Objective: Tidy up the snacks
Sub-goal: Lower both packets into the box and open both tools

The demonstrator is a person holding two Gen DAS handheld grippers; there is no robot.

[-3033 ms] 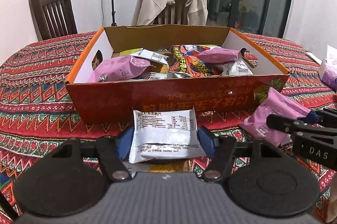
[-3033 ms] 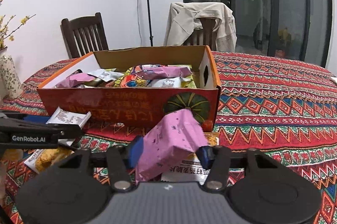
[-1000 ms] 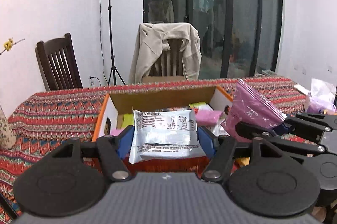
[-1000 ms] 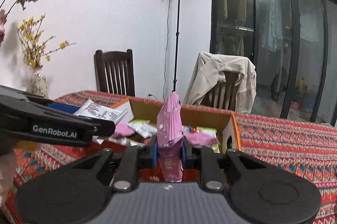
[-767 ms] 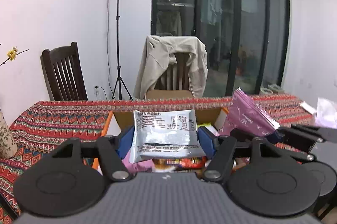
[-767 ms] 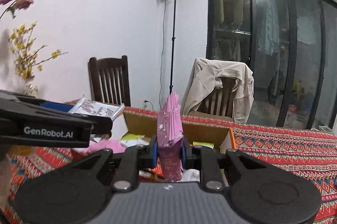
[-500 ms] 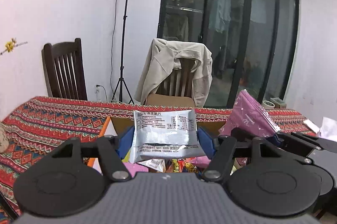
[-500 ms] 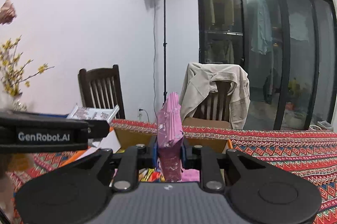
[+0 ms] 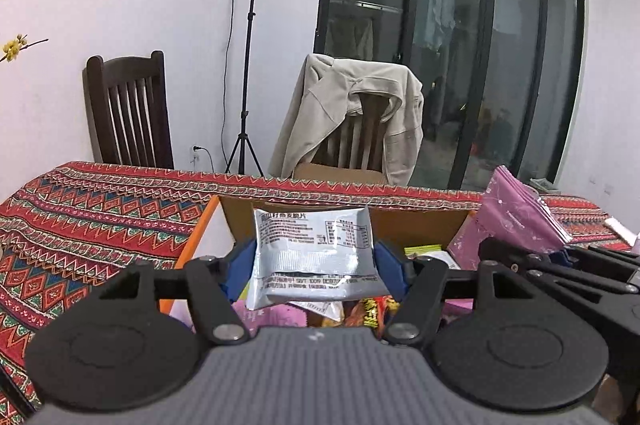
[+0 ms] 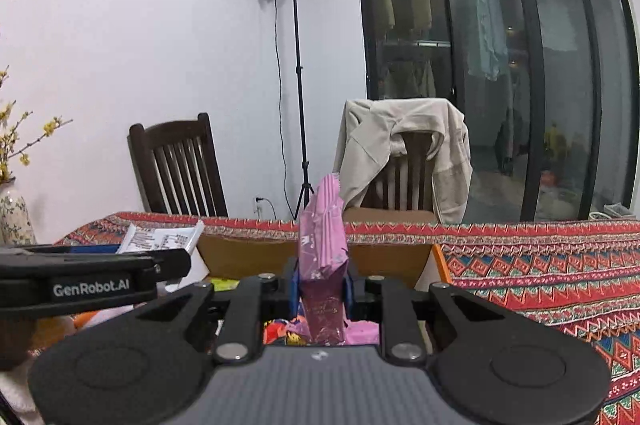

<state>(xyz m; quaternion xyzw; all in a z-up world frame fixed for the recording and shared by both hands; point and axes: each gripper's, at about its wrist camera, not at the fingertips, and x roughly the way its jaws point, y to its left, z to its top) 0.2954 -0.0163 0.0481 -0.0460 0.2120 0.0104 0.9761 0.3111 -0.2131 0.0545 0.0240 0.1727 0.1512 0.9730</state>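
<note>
Snacks ride in both tools above the open cardboard box (image 9: 304,209), whose jumble of packets shows directly beneath and just ahead of the fingertips. The left tool (image 9: 315,259) is clenched across the width of a silver packet (image 9: 314,249), its blue pads pressing the two side edges, so the packet lies flat and broad, with its long axis running from pad to pad. The right tool (image 10: 322,285) is pinched nearly shut on a pink packet (image 10: 323,257), which stands on edge with its long axis pointing up and away from the tool. Seen from the left wrist, the right tool hangs close at its right side, with the pink packet (image 9: 516,221) over the box's right end; seen from the right wrist, the left tool (image 10: 152,265) sits at the left with the silver packet (image 10: 160,237) over the box's left part. Neither hand seems nearer to the drop. The coming move probably needs only a release, since the box lies below both loads.
</note>
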